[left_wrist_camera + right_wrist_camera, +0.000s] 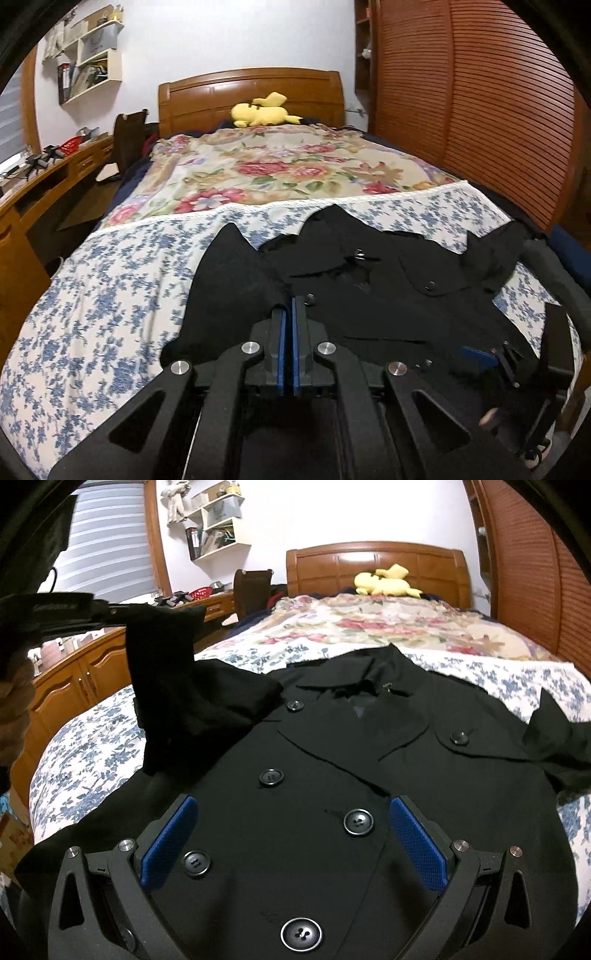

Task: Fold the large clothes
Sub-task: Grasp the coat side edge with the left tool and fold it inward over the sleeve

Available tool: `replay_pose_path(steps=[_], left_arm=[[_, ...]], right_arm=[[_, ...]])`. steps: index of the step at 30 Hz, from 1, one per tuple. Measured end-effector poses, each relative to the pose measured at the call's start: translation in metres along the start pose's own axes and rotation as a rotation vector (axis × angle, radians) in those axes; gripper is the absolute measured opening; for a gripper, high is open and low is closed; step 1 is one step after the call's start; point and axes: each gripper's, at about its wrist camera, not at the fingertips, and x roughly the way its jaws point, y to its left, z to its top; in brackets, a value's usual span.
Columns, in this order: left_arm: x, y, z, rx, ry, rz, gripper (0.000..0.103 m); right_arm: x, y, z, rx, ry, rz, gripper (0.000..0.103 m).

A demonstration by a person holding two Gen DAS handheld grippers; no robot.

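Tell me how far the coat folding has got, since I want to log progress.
Done: the black coat lies spread, front up and buttoned, on the blue floral sheet. In hand: the left gripper is shut on the coat's sleeve, lifting it above the body. The right gripper hangs open over the buttons. Left: the other sleeve lies spread out, and the body is unfolded.

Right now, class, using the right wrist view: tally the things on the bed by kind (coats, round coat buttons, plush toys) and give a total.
black coat: 1
round buttons: 6
yellow plush toy: 1
Total: 8
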Motion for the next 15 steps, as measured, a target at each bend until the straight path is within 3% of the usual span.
replay_pose_path(steps=[7,11,13,15], left_arm=[[0.000,-0.024,-0.008,0.028,0.014,-0.083,0.003],[0.002,-0.028,-0.025,0.030,0.038,-0.080,0.004],[0.000,-0.031,-0.037,0.033,0.035,-0.077,0.009],[-0.004,-0.032,-0.049,0.030,0.026,-0.076,0.032]], right_arm=[[-0.018,-0.005,0.002,-0.013,-0.034,-0.072,0.103],[-0.024,-0.014,-0.001,0.014,-0.046,-0.101,0.103],[-0.023,-0.016,-0.004,0.031,-0.041,-0.098,0.103],[-0.019,-0.014,-0.007,0.032,-0.029,-0.101,0.103]])
